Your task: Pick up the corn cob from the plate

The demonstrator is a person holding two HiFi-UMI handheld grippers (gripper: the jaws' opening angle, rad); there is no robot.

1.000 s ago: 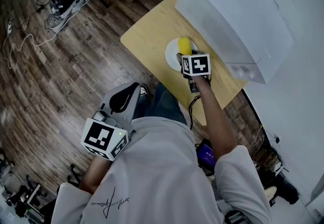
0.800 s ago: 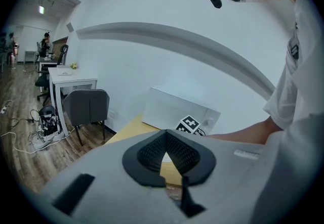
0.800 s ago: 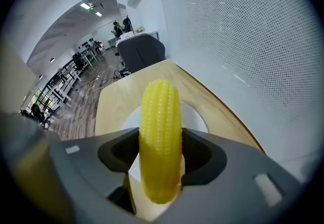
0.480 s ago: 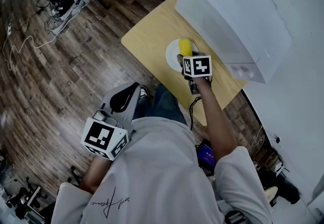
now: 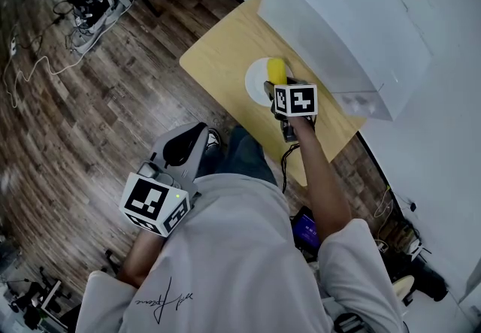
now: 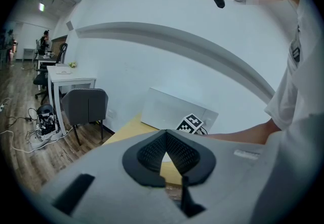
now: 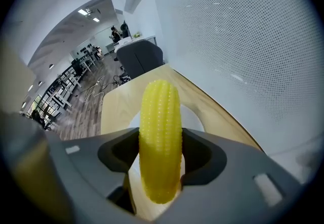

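Observation:
The yellow corn cob (image 7: 160, 137) stands upright between the jaws of my right gripper (image 7: 160, 151), which is shut on its lower half. Under and behind it lies the white plate (image 7: 195, 116) on the wooden table (image 7: 115, 109). From the head view, the corn cob (image 5: 276, 68) pokes out past the right gripper (image 5: 279, 83) over the plate (image 5: 255, 82). My left gripper (image 5: 197, 136) hangs low beside the person's left hip, off the table, its tips meeting with nothing held. In the left gripper view the left gripper (image 6: 166, 137) points toward the table (image 6: 129, 127).
A big white perforated box (image 5: 353, 23) takes up the table's far side, close to the plate. The table's left end (image 5: 214, 49) is bare wood. Cables and a power strip (image 5: 83, 12) lie on the wooden floor; a dark chair (image 6: 86, 106) stands beyond.
The right gripper with the corn cob has drifted very slightly to the right. The left gripper has stayed where it was.

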